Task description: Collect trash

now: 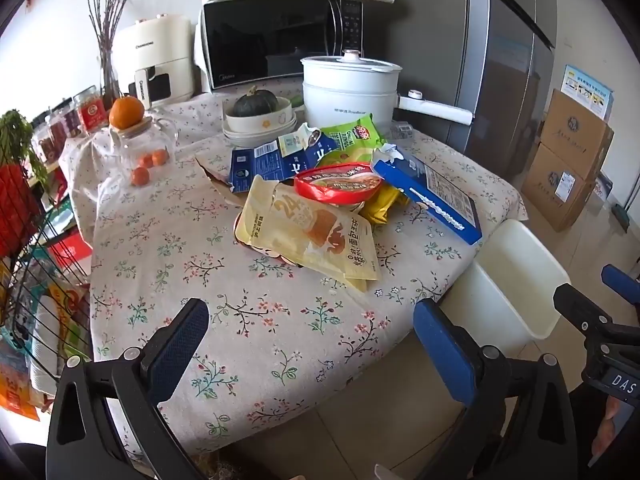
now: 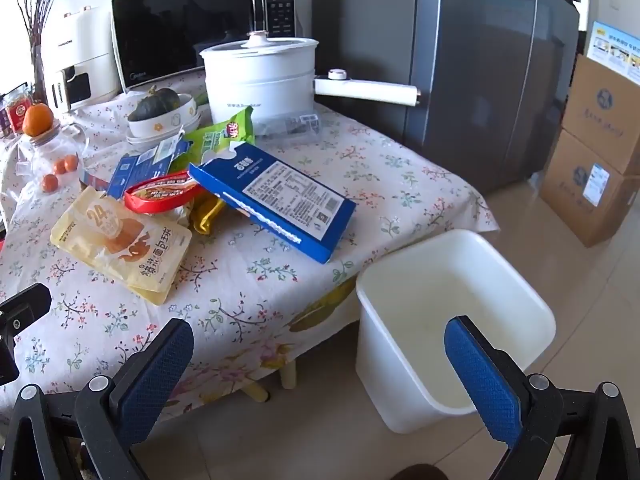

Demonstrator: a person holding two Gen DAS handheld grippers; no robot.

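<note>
A pile of trash lies on the floral tablecloth (image 1: 248,320): a yellow snack bag (image 1: 308,232) (image 2: 120,240), a red-rimmed noodle cup lid (image 1: 338,184) (image 2: 160,196), a blue box (image 1: 432,196) (image 2: 280,200), a green chip bag (image 1: 352,136) (image 2: 220,136) and a flattened blue carton (image 1: 272,160). A white empty bin (image 1: 516,276) (image 2: 452,320) stands on the floor at the table's right edge. My left gripper (image 1: 312,344) is open over the table's near part. My right gripper (image 2: 320,364) is open between the table edge and the bin; it also shows in the left wrist view (image 1: 600,308).
A white pot (image 2: 260,76), a bowl with a squash (image 2: 164,112), a microwave (image 1: 280,36), a glass jar topped by an orange (image 1: 136,136) and an air fryer stand at the back. A fridge (image 2: 480,80) and cardboard boxes (image 2: 600,140) are right. A wire rack (image 1: 32,260) is left.
</note>
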